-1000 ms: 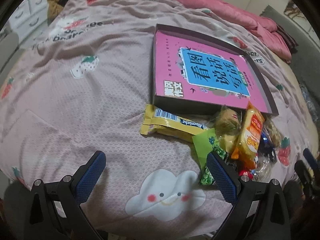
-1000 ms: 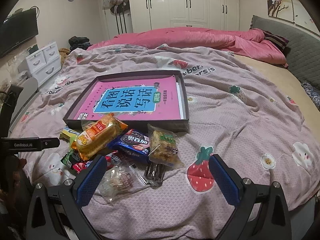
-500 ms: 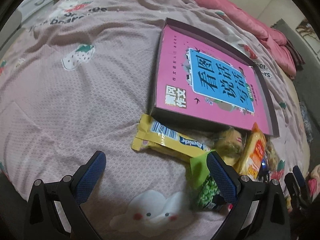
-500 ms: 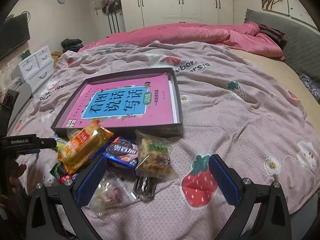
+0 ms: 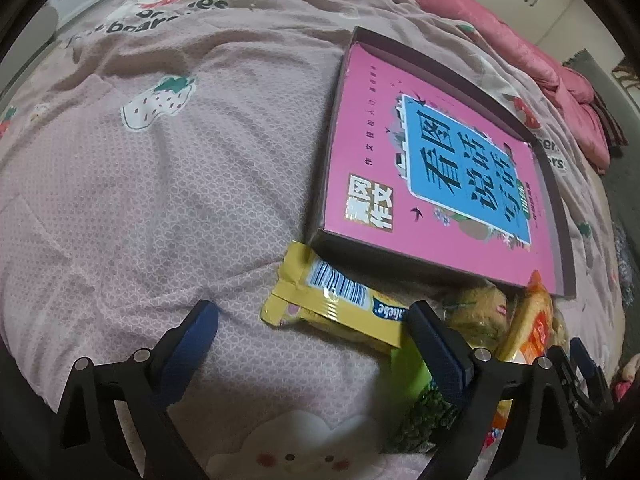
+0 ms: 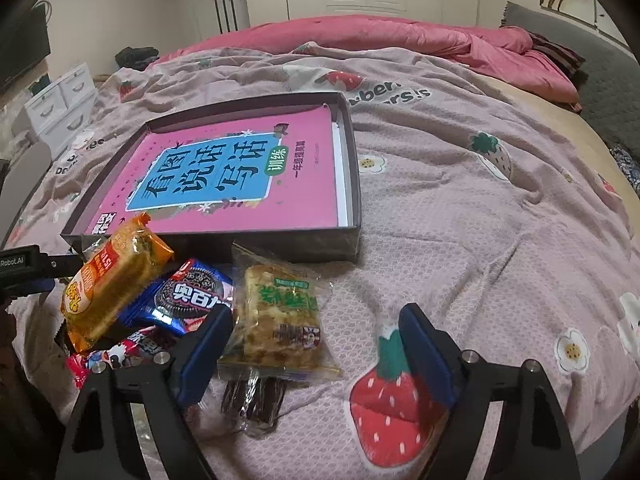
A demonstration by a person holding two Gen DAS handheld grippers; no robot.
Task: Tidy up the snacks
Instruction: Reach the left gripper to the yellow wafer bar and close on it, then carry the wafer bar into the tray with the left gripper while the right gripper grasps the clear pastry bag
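Right wrist view: right gripper (image 6: 316, 340) released, jaws just closing a little, straddling a clear-wrapped pastry (image 6: 280, 316). Left gripper (image 5: 312, 332) likewise released and narrowing around a yellow wafer packet (image 5: 336, 300). Every snack heaped on the blanket beside the box (image 6: 352, 168); none inside yet. Sorting barely begun.

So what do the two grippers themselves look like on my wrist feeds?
Both match: the left gripper and right gripper each have a black angular frame with silver bolt heads and two fingers faced with dark blue pads. The right view also shows a black bar with white lettering.
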